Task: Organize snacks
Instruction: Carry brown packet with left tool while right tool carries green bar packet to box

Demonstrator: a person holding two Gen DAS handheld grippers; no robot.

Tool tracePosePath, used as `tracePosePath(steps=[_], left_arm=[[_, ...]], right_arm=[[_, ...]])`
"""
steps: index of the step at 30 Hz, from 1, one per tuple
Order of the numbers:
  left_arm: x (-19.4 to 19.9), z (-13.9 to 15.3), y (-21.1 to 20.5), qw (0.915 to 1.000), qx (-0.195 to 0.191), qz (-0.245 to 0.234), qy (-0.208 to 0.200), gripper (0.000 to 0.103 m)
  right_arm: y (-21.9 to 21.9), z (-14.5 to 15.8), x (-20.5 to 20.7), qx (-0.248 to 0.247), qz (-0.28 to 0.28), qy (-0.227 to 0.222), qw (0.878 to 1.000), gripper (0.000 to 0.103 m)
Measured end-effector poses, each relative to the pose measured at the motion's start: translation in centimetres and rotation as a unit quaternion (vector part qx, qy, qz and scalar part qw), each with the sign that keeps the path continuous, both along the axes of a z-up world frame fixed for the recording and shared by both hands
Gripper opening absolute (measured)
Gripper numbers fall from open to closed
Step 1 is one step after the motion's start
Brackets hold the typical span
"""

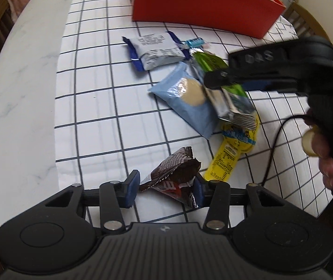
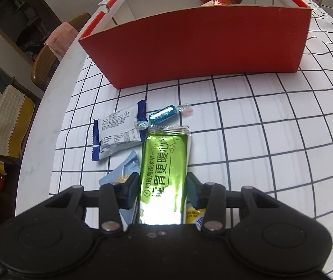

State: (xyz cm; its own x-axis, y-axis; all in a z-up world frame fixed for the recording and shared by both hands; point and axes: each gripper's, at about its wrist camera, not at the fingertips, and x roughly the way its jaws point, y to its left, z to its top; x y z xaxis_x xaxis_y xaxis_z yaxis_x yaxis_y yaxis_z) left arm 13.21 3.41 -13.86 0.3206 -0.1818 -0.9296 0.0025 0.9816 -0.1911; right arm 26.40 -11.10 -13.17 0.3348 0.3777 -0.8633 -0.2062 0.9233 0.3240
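The left gripper (image 1: 166, 187) pinched a brown crumpled wrapper (image 1: 174, 177) low on the grid-patterned tabletop (image 1: 101, 98). The right gripper (image 2: 161, 191) clamped a green foil packet (image 2: 164, 170). At its 11 o'clock lay a white-and-blue packet (image 2: 116, 133), at 12 a teal candy (image 2: 163, 114), beyond them the red box (image 2: 196, 44). A pale blue packet (image 1: 189, 98) and yellow sachet (image 1: 230, 154) crowded beneath. Open cloth stretched toward 3 o'clock; the tabletop's curved edge ran along 9.

Snacks (image 2: 116, 131) on table, box (image 2: 196, 44) behind.
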Motion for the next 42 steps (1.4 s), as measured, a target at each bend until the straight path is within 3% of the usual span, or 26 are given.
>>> tracePosePath(steps=[11, 23, 42], left_arm=[[0.2, 1.4, 1.3, 0.9994, -0.008, 0.027, -0.022, 0.046], [1.9, 5.3, 1.1, 0.997, 0.016, 0.034, -0.067, 0.046], [10.0, 13.4, -1.4, 0.9824, 0.066, 0.033, -0.172, 0.046]], right_arm=[[-2.5, 1.7, -1.3, 0.026, -0.018, -0.004, 0.999, 0.042], [-5.1, 6.0, -2.0, 0.037, -0.022, -0.045, 0.998, 0.042], [-8.9, 12.7, 3.0, 0.025, -0.022, -0.148, 0.988, 0.042]])
